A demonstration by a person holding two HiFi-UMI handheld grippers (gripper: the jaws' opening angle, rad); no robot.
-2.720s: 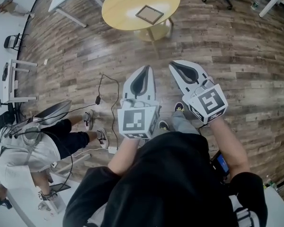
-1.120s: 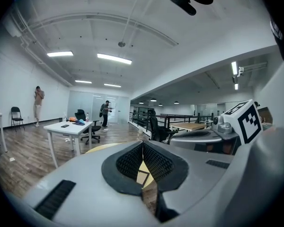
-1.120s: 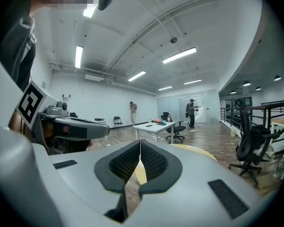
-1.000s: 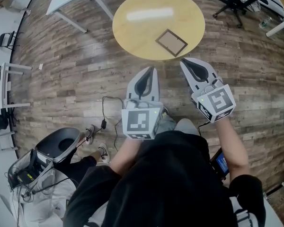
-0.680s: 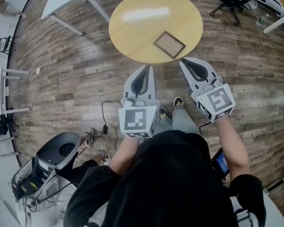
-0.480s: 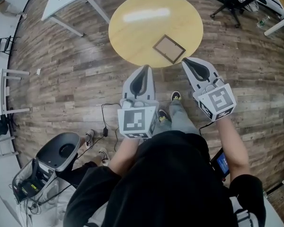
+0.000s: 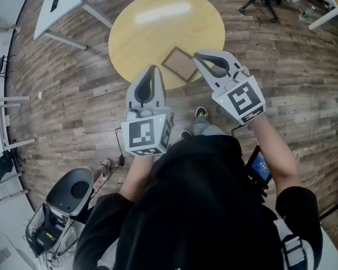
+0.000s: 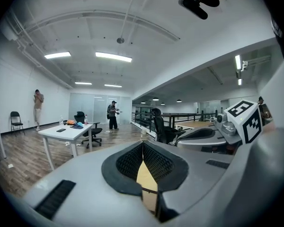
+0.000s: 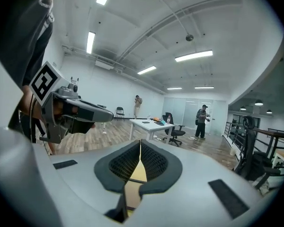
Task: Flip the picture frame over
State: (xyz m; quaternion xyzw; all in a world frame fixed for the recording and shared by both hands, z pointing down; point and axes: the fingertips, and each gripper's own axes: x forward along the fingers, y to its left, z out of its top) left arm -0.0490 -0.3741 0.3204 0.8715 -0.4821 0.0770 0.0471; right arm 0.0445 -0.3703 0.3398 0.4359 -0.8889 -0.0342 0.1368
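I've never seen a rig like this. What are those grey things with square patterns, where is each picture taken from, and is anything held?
There is no robot: a person holds a two-jaw gripper in each hand. The head view, from a camera on the person's head, looks down on the left gripper and right gripper; the patterned cubes belong to them. The other two pictures come from cameras riding on each gripper, looking along its jaws. On the round yellow table lies a picture frame, flat. Both grippers' jaws are together and hold nothing.
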